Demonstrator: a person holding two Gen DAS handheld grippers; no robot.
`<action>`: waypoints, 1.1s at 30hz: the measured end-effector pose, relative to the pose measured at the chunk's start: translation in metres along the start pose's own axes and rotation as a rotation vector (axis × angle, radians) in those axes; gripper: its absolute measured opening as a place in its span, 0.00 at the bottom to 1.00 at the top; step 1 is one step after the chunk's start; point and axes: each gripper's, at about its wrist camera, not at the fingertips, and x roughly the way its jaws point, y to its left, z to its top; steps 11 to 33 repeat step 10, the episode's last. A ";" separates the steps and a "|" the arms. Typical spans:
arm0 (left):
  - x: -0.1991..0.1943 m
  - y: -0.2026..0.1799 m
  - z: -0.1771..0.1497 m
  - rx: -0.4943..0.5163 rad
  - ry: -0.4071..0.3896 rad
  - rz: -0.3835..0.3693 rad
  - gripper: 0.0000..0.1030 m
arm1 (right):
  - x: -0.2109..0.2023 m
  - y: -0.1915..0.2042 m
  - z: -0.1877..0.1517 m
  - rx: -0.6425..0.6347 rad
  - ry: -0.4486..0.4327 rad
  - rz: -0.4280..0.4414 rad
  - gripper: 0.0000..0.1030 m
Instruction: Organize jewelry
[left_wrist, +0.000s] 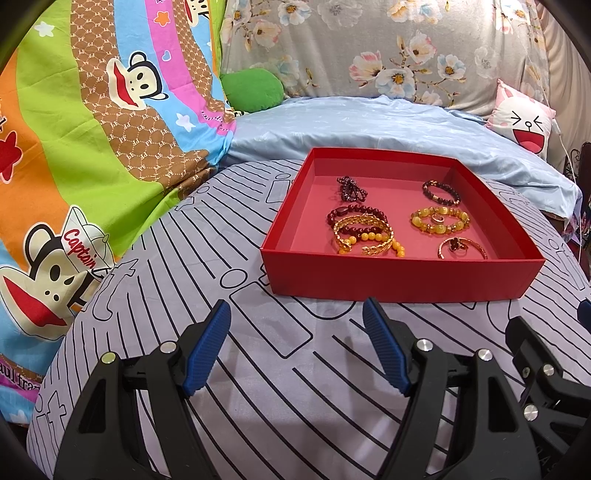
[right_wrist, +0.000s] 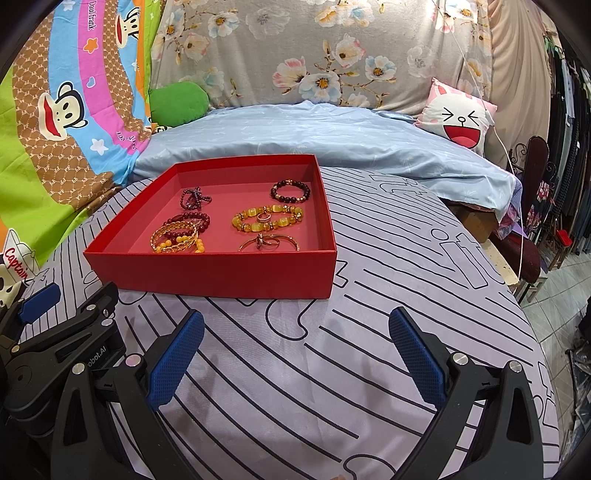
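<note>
Both the left gripper and right gripper hover tilted down over the striped sheet, jaws spread and empty. The red tray just beyond holds the bracelets, tangled on its left side and hard to separate.

The red box is seen to be of matt card, and the bed sheet beneath it of soft, printed cloth. The yellow bead bracelet is glossy, the gold bangle shiny metal. Ribbed blue rubbery pads are set on matt black plastic.
</note>
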 end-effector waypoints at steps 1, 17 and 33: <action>-0.001 0.001 0.000 -0.001 -0.004 0.002 0.68 | 0.000 0.000 0.000 0.000 -0.001 0.000 0.94; -0.009 0.005 0.006 -0.001 0.008 -0.006 0.68 | -0.004 0.001 0.001 0.018 0.002 0.022 0.94; -0.009 0.005 0.006 -0.001 0.008 -0.006 0.68 | -0.004 0.001 0.001 0.018 0.002 0.022 0.94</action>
